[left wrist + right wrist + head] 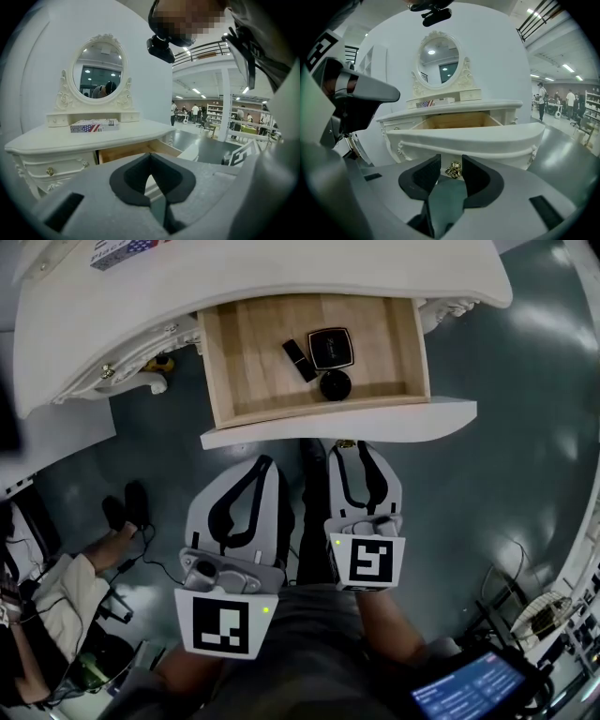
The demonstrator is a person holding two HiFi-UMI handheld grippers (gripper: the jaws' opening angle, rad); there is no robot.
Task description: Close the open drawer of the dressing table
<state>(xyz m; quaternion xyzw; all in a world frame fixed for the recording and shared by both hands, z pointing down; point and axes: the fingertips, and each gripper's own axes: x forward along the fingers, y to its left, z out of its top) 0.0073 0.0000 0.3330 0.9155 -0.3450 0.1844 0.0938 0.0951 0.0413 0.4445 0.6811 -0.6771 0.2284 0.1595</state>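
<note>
The white dressing table (234,277) has its middle drawer (253,352) pulled out, showing a wooden inside. The drawer's curved white front (337,425) faces me and fills the right gripper view (464,138). A brass knob (453,169) hangs under that front. My right gripper (451,159) is open, and the knob shows in the gap between its black pads (424,176) without either pad pressing on it. In the head view the right gripper (357,451) reaches just under the drawer front. My left gripper (261,465) is beside it, a little short of the front. The left gripper (150,157) is shut and empty.
Inside the drawer lie a lipstick (300,360), a square compact (330,348) and a round black case (335,384). A flag-printed box (93,125) sits on the tabletop under the oval mirror (99,70). A seated person (56,596) and cables are on the floor at left, and a lit tablet (469,685) at lower right.
</note>
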